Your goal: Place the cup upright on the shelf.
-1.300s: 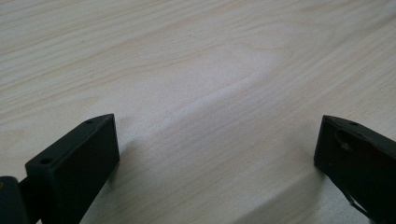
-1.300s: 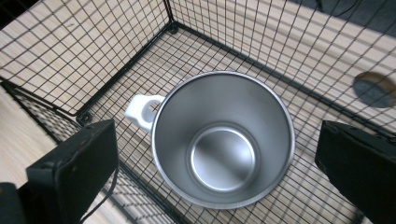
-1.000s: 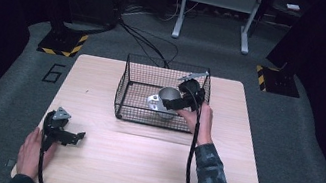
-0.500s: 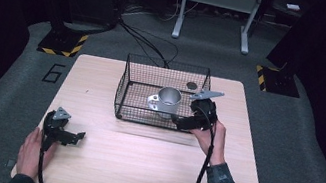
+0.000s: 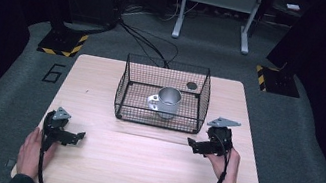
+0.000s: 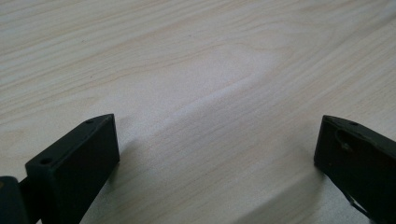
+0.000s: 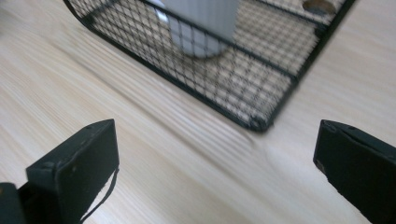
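Holding both grippers low at my edge of the wooden table (image 5: 148,165) right now. My left gripper (image 5: 73,135) sits near the front-left corner with its jaws spread wide — its own view has nothing between them but bare wood grain. My right gripper (image 5: 196,145) is over on the front-right, jaws wide apart too and empty, pointing leftward along the table. Just past it is the black wire basket (image 5: 125,90), mid-table; in the right gripper view its near corner (image 7: 259,122) sits ahead between the jaws, not touching them. Inside stands a metal mug (image 5: 167,102), upright, handle toward the left, so the mesh wall is between my gripper and the mug. A small dark round thing (image 5: 192,85) lies in the basket's far right corner — can't tell what it is.
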